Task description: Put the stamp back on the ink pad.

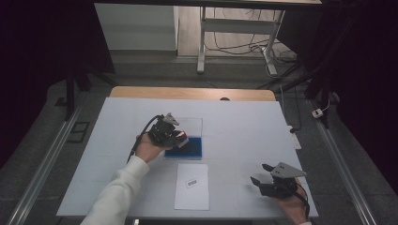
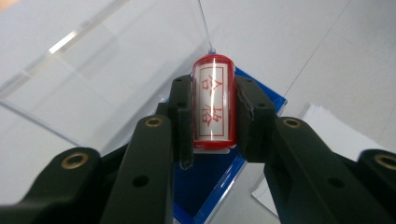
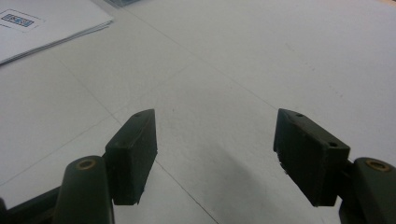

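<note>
My left gripper [image 2: 214,109] is shut on a red stamp [image 2: 213,100] whose white oval face bears red characters. It hovers just above a blue ink pad [image 2: 205,182] in a case whose clear lid [image 2: 93,74] stands open. From above, the left gripper [image 1: 180,137] with the stamp [image 1: 183,139] sits at the left edge of the blue pad [image 1: 190,148]. A white sheet of paper [image 1: 192,186] with a small printed label [image 1: 191,183] lies in front of the pad. My right gripper [image 1: 261,174] rests open near the table's front right, nothing between its fingers [image 3: 132,154].
The white table top [image 1: 244,131] has a wooden strip [image 1: 192,93] along its far edge. The paper's corner [image 3: 42,28] lies to the left ahead of the right gripper. Table legs and cables [image 1: 234,44] stand on the floor beyond.
</note>
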Demonstrator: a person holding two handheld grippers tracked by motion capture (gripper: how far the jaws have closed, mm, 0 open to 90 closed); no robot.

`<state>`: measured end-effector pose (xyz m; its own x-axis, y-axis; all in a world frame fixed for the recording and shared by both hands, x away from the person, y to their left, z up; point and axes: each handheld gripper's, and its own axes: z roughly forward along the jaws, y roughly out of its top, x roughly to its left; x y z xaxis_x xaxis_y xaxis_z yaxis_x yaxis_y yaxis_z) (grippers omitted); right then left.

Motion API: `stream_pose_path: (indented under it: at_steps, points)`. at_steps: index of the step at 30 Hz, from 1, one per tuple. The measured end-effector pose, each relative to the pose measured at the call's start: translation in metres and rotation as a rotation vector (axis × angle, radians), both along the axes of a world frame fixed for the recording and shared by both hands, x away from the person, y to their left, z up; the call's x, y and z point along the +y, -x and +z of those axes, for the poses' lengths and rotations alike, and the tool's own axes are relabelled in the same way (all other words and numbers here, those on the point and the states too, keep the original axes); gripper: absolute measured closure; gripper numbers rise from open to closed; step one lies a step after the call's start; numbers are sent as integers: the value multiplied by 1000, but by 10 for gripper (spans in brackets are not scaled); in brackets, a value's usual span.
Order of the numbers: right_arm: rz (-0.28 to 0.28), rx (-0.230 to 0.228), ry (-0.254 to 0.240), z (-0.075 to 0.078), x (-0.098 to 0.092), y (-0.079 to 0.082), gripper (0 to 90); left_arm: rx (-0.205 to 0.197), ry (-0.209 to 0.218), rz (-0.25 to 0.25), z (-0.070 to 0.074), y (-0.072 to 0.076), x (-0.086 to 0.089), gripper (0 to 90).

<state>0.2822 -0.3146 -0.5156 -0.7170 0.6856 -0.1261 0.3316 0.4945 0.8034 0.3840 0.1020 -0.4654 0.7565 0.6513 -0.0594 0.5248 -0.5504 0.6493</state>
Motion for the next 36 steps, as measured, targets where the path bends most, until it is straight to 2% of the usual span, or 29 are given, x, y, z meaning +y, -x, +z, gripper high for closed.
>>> stream_pose_path:
  at_steps: [3, 10, 17, 20, 22, 24, 27, 29, 32, 36]
  points:
    - [-2, -2, -4, 0, -1, 0, 298, 11, -32, -2, -6, -3, -3, 701]
    - [-3, -1, -2, 0, -1, 1, 298, 34, -50, -5, -15, -7, -9, 700]
    - [-3, -2, 0, 0, -2, 1, 298, 35, -61, -5, -20, -6, -11, 689]
    - [-3, 0, 1, 0, -2, 1, 298, 28, -32, -4, -18, -5, -8, 637]
    - [-5, -1, 3, 0, -2, 1, 298, 8, -29, -2, -15, -2, -7, 552]
    - [-4, -2, 1, 0, -2, 1, 298, -14, -21, 17, -10, 3, -4, 435]
    - [-1, -3, -1, 0, -1, 1, 298, -52, 11, 61, -6, 17, 3, 314]
    - [-4, -4, -2, 0, -1, 2, 298, -74, 45, 89, -4, 29, 11, 290]
    - [-3, -6, 0, 1, -2, 2, 298, -100, 59, 103, -5, 48, 25, 274]
    - [-5, -6, -3, 1, -2, 2, 298, -114, 79, 109, -10, 72, 42, 275]
